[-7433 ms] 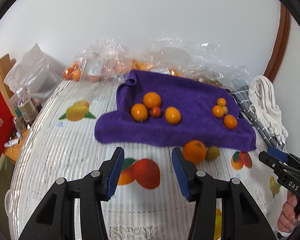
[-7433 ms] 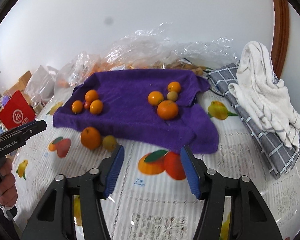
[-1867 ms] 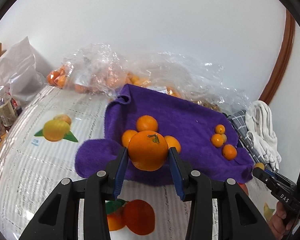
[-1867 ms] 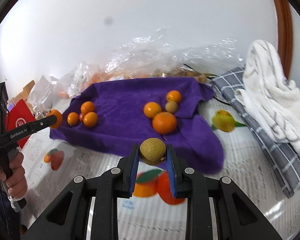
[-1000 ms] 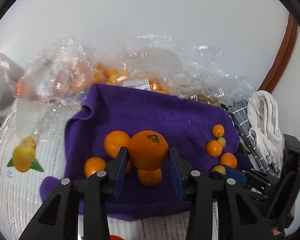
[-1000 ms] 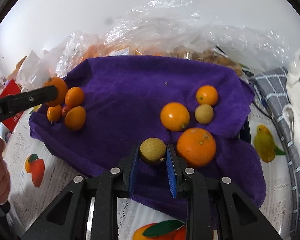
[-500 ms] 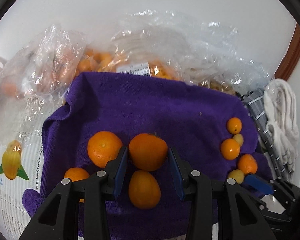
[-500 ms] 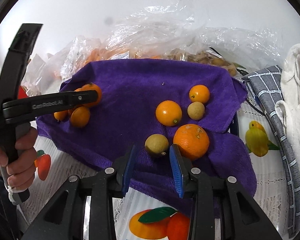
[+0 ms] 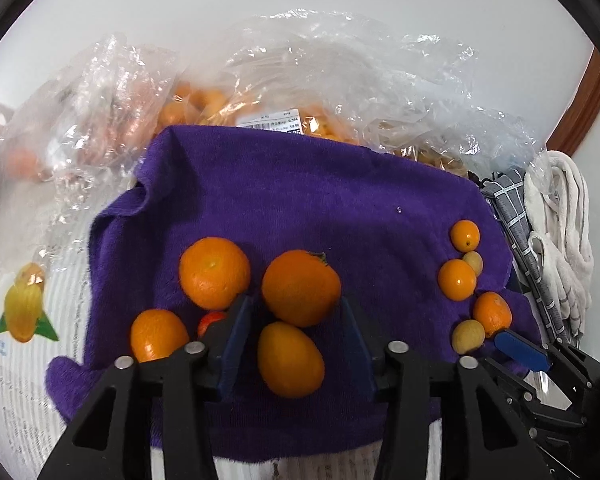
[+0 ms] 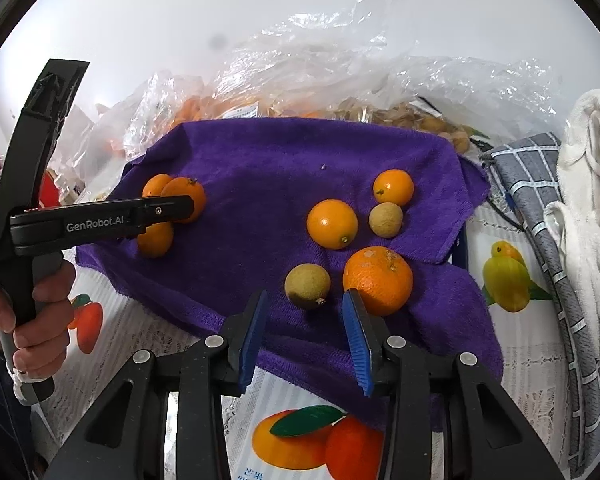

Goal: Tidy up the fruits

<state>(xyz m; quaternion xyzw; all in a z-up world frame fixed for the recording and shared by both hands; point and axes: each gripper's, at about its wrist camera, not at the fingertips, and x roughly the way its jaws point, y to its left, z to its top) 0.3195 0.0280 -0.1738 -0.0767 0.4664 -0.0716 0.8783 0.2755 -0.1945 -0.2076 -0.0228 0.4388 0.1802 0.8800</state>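
Large orange (image 9: pixel 301 288) down on the purple towel (image 9: pixel 300 200), in the left cluster, framed by the blue pads of the left gripper (image 9: pixel 296 344); jaws opening, pads clear of the peel. Oval orange (image 9: pixel 291 359) just below it between the same fingers, round orange (image 9: pixel 214 273) to its left, another orange (image 9: pixel 158 334) and a small red fruit (image 9: pixel 212 319) beyond the left pad.

Brownish-green round fruit (image 10: pixel 307 285) on the towel's near edge, just ahead of the right gripper (image 10: pixel 304 336); jaws opening, nothing pinched. Touching or nearly touching it on the right, a rough-skinned orange (image 10: pixel 378 280); behind, a smooth orange (image 10: pixel 332 223), a pale small fruit (image 10: pixel 385 220) and a small orange (image 10: pixel 393 187).

Only from the right wrist: a hand (image 10: pixel 40 320) around the left gripper's handle, and the printed fruit on the tablecloth (image 10: pixel 512 360) close up. Only from the left wrist: the small red fruit and a barcode label (image 9: pixel 276 124) on a bag.

Underneath, white ribbed tablecloth. Behind the towel, crumpled clear plastic bags (image 10: pixel 340 60) with more orange fruit inside. At right, a grey checked cloth (image 10: pixel 540 220) with a white towel (image 10: pixel 588 200) on it. White wall beyond, brown wooden trim (image 9: pixel 580 112) at the right edge.
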